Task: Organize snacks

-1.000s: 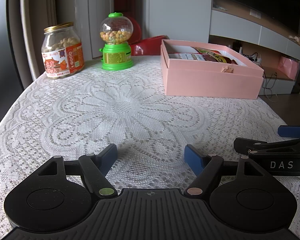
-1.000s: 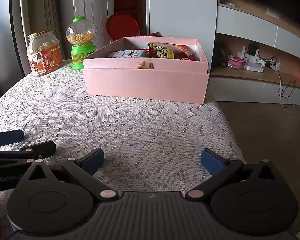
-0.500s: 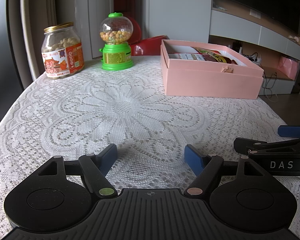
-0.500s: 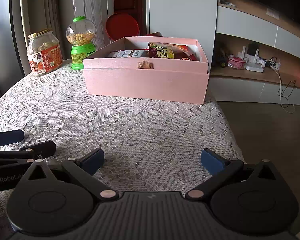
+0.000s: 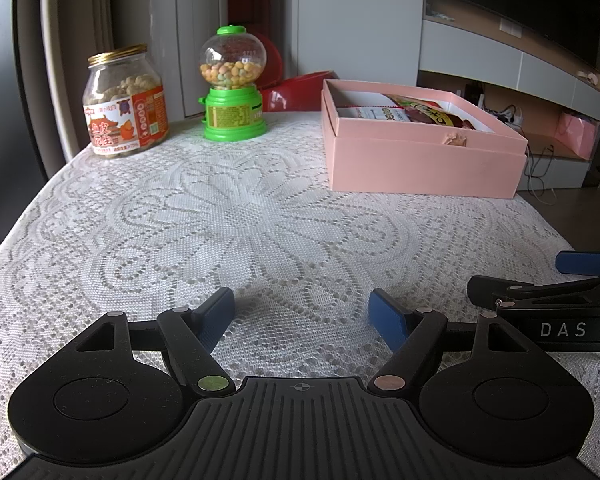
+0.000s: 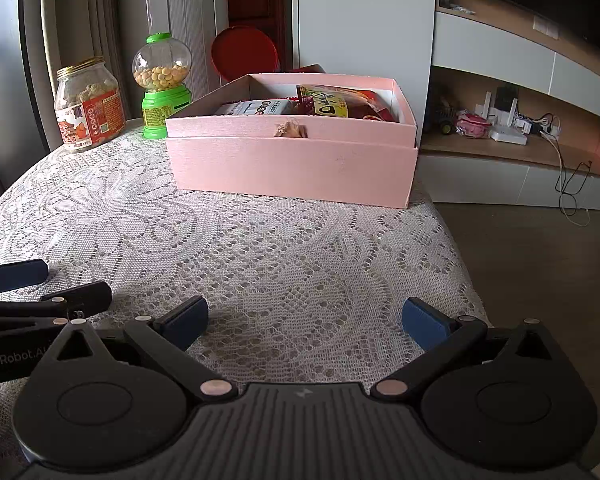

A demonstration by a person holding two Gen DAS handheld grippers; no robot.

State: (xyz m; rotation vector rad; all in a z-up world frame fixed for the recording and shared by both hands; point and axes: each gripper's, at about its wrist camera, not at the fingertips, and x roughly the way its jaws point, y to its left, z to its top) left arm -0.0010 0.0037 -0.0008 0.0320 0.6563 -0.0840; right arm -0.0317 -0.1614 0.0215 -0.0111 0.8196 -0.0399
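Snacks (image 6: 324, 106) fill pink box (image 6: 292, 160); left claw (image 5: 302, 316), right claw (image 6: 306, 324) both spread.

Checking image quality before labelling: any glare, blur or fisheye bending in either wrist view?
Left wrist view: sharp overall; daylight glints on the clear dome of the green candy dispenser; white wall shelving bows with fisheye distortion. Right wrist view: also sharp; gold-lidded glass snack jar backlit from the window side; open pink cardboard box evenly lit, soft shadow on the white lace tablecloth.

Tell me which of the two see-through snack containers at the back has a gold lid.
The glass jar with the orange label, at the far left. The candy dispenser beside it has a green cap and base.
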